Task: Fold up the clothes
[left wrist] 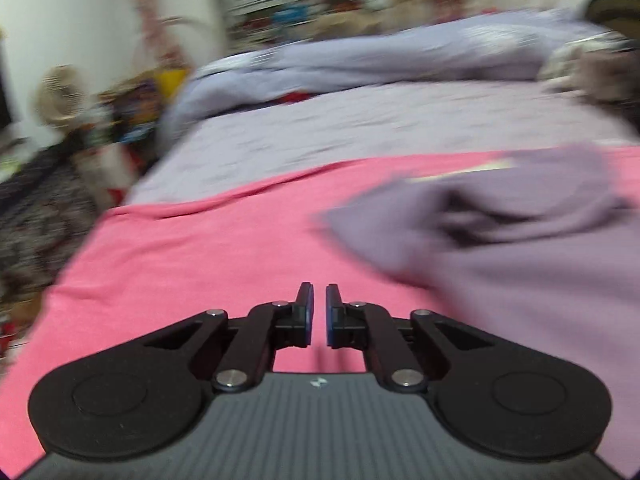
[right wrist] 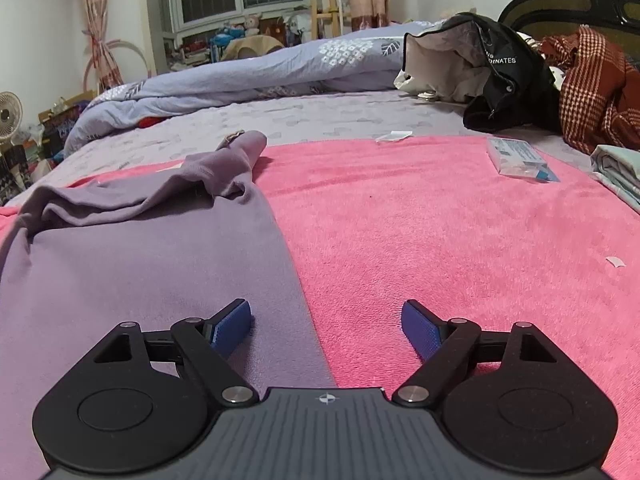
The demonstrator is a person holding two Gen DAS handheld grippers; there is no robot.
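A mauve long-sleeved garment [right wrist: 140, 248] lies on a pink towel [right wrist: 440, 240] spread over the bed. Its sleeve is bunched and folded across the top. My right gripper [right wrist: 326, 320] is open, low over the garment's right edge, with one blue pad [right wrist: 232, 326] over the garment and the other over the towel. In the blurred left wrist view, my left gripper [left wrist: 319, 306] is nearly shut and empty above the pink towel [left wrist: 180, 260]. The garment [left wrist: 520, 248] lies to its right.
A lilac quilt [right wrist: 240, 76] is heaped at the far side of the bed. A black jacket [right wrist: 492, 76], a red checked cloth [right wrist: 592, 92], a plastic packet [right wrist: 516, 156] and folded pale cloth [right wrist: 616, 168] sit at the right. Clutter stands on the floor at the left.
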